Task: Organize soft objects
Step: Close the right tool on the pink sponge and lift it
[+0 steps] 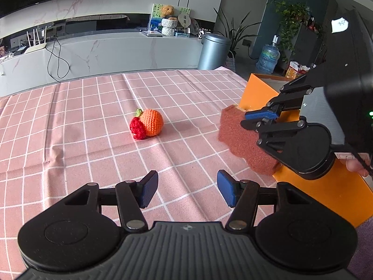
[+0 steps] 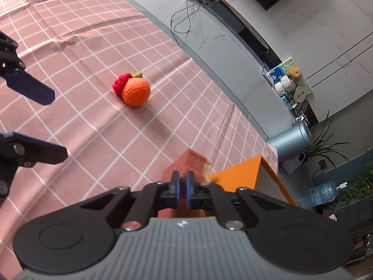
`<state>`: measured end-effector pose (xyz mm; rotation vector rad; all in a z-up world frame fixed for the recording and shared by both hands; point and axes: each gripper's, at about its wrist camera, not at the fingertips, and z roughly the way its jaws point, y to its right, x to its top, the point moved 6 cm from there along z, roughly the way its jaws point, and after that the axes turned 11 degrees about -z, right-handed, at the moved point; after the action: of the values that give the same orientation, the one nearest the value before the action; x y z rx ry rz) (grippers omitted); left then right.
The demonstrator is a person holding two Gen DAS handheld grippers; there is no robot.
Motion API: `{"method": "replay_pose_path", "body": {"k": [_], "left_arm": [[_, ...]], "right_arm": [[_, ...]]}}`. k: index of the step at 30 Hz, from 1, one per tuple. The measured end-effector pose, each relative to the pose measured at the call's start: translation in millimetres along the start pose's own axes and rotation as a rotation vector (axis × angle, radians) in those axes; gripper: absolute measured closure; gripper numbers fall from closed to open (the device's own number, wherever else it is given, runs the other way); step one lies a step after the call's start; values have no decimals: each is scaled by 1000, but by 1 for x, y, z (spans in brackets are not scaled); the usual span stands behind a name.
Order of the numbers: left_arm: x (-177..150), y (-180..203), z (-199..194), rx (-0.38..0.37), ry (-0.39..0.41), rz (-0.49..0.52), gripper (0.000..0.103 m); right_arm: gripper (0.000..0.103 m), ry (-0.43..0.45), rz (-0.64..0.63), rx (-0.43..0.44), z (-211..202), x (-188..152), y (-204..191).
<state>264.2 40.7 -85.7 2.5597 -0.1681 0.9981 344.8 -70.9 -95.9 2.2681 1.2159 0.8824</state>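
Note:
A crocheted orange ball (image 1: 151, 122) and a red crocheted strawberry (image 1: 138, 128) lie touching on the pink checked tablecloth (image 1: 93, 116); both also show in the right wrist view, the ball (image 2: 136, 92) and the strawberry (image 2: 120, 84). My left gripper (image 1: 187, 191) is open and empty, low over the cloth in front of them. My right gripper (image 2: 183, 187) is shut on a reddish-brown sponge (image 2: 191, 163), holding it above the cloth beside the orange box (image 2: 240, 175). The left wrist view shows that sponge (image 1: 242, 140) and the right gripper (image 1: 258, 120) too.
The orange box (image 1: 258, 93) stands at the table's right edge. Beyond the table are a grey marble counter (image 1: 105, 49), a metal bin (image 1: 213, 51), plants and a water bottle (image 1: 268, 58).

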Motion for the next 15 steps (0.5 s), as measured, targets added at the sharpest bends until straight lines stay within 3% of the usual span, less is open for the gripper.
{"method": "replay_pose_path", "body": {"k": [6, 11, 15], "left_arm": [[2, -7, -8, 19, 12, -19, 34], [3, -19, -19, 40, 26, -53, 34], [0, -30, -25, 69, 20, -71, 34]], "right_arm": [[103, 108, 58, 37, -28, 19, -1], [103, 213, 137, 175, -47, 42, -14], [103, 226, 172, 242, -46, 51, -28]]}}
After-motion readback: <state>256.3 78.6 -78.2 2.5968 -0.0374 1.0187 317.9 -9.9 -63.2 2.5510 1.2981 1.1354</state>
